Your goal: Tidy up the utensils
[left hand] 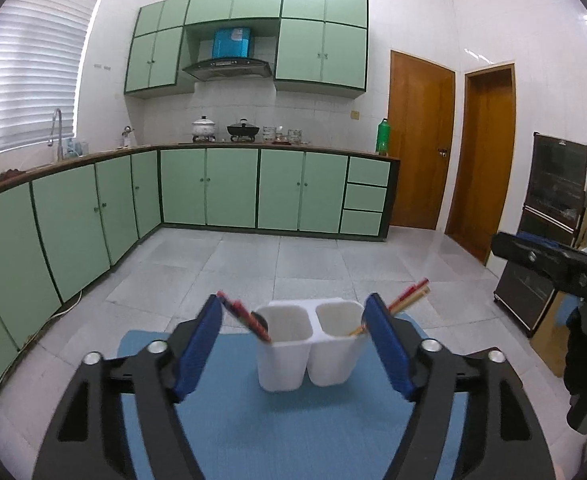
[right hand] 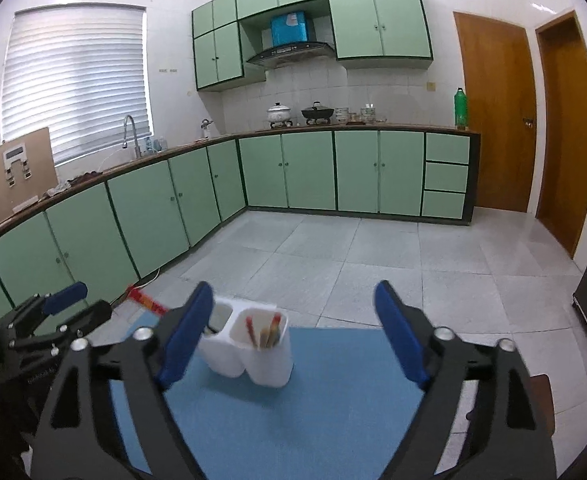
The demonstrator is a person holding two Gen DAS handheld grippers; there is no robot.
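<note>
two tools – one two-cup holder

Red chopsticks: lower ends hidden inside the white holder; upper tips behind the left gripper's blue pad. Tan chopsticks: mid-length hidden by the other pad. In the right wrist view, the holder's left cup is partly behind a pad. Items on the far counter too small to identify.

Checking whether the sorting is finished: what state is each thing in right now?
Left gripper: open, empty.
Right gripper: open, empty.
White holder: upright on the blue mat.
Red chopsticks: leaning in its left compartment.
Tan chopsticks: leaning in its right compartment.
</note>
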